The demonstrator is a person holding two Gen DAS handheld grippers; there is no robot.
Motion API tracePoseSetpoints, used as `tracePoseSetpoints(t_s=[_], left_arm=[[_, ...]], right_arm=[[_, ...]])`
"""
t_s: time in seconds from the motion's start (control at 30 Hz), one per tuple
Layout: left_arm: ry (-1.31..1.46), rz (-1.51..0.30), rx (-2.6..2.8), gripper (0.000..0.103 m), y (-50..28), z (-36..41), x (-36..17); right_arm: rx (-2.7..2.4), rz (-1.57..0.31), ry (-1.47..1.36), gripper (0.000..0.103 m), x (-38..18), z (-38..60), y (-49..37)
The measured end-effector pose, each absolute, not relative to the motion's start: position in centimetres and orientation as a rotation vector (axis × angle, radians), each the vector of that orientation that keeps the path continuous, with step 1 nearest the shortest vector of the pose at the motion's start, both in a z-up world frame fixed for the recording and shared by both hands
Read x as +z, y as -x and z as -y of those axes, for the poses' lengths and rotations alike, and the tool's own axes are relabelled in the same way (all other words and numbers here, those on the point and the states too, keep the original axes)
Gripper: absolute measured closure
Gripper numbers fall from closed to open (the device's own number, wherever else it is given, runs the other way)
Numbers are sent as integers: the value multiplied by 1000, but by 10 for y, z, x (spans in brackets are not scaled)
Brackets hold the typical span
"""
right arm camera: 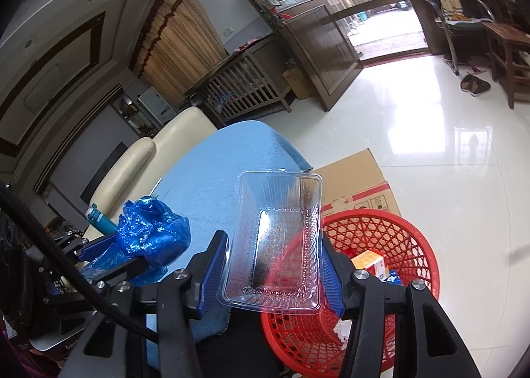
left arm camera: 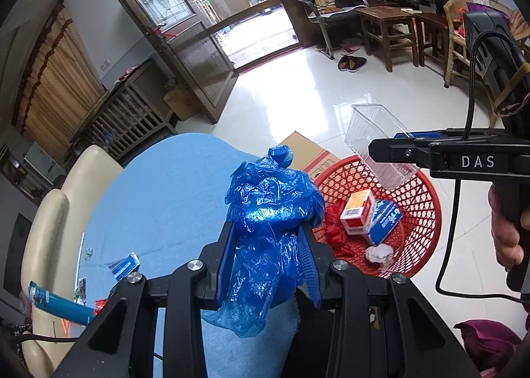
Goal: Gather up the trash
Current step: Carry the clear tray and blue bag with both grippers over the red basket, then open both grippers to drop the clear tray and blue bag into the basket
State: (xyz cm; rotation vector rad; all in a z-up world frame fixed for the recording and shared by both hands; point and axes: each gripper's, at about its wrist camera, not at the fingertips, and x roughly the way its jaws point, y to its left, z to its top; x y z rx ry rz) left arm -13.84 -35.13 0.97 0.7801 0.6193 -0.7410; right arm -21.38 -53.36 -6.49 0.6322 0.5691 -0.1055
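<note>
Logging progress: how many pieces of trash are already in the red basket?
4 visible: an orange-and-white box, a blue-and-white packet, a crumpled white wad and a red wrapper, all in the red basket. More may be hidden.

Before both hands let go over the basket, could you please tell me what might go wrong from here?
1. The clear plastic tray, held by the right gripper, sits over the red basket rim near the table edge; it may tip outside.
2. The blue plastic bag in the left gripper hangs over the blue table and could cling to the fingers.
</note>
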Motion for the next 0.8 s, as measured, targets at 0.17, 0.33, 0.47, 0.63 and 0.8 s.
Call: tracePoseSetpoints(t_s=[0.17, 0.33, 0.47, 0.63, 0.8], left_arm=[[-775, -621, -780, 64, 142, 368, 10], [-784, -613, -830, 62, 152, 380, 9], [-774, -634, -852, 53, 152, 386, 6], [-737, -678, -859, 45, 144, 385, 4], [-735, -687, -822, 45, 136, 372, 1]], right_arm=[[-141, -564, -672, 46, -67, 549, 222], [-159, -565, -709, 45, -70, 561, 229], [-160, -569, -751, 42, -74, 568, 232], [-158, -566, -781, 31, -80, 573, 232], [-163, -559, -776, 31, -81, 573, 231]])
